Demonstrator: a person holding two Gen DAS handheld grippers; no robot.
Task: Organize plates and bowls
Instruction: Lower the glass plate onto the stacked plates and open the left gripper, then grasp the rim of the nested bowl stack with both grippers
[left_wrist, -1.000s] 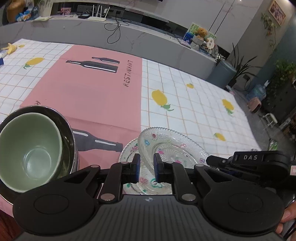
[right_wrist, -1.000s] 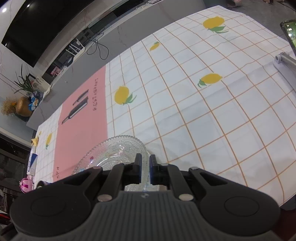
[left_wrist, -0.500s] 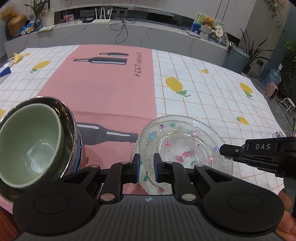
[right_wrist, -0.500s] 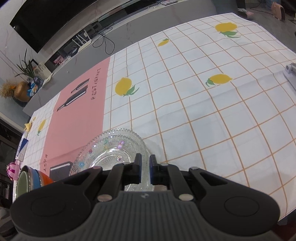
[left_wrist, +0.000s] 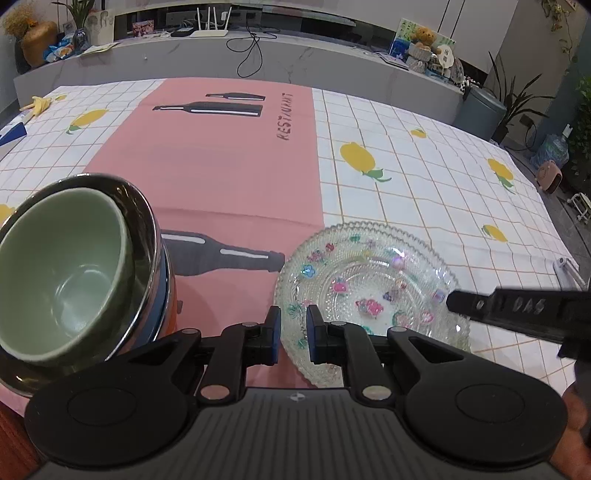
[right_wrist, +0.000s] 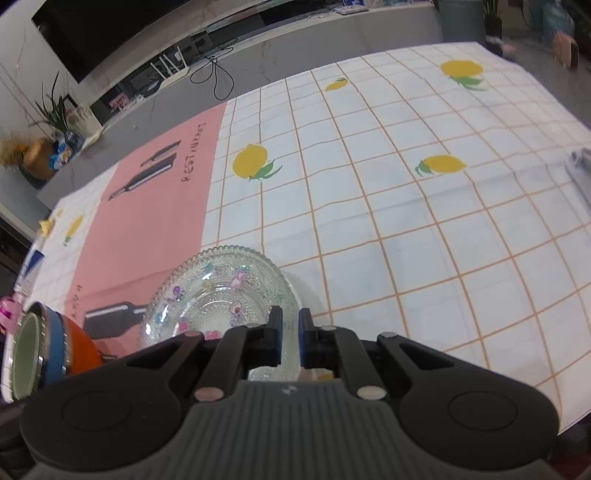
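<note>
Two patterned clear glass plates (left_wrist: 369, 280) lie nested on the tablecloth, the upper one almost flat on the lower. My left gripper (left_wrist: 293, 328) is shut on their near left rim. My right gripper (right_wrist: 290, 332) is shut on the upper glass plate (right_wrist: 221, 295) at its right rim, and in the left wrist view its black finger (left_wrist: 480, 304) reaches in from the right. To the left stands a stack of bowls (right_wrist: 55, 350): a green bowl (left_wrist: 62, 273) tilted inside a steel bowl (left_wrist: 146, 225), over a blue one and an orange one.
The tablecloth (left_wrist: 229, 173) is pink in the middle and white-checked with lemons elsewhere. A silver metal part (left_wrist: 567, 267) sits at the table's right edge, and a banana peel (left_wrist: 38, 103) at the far left. A grey counter with cables runs behind. A hand (left_wrist: 574, 417) shows at the lower right.
The upper glass plate was tilted up and has come down nearly flat onto the lower one. The right gripper sank with it and rolled. Both grips stayed the same.
</note>
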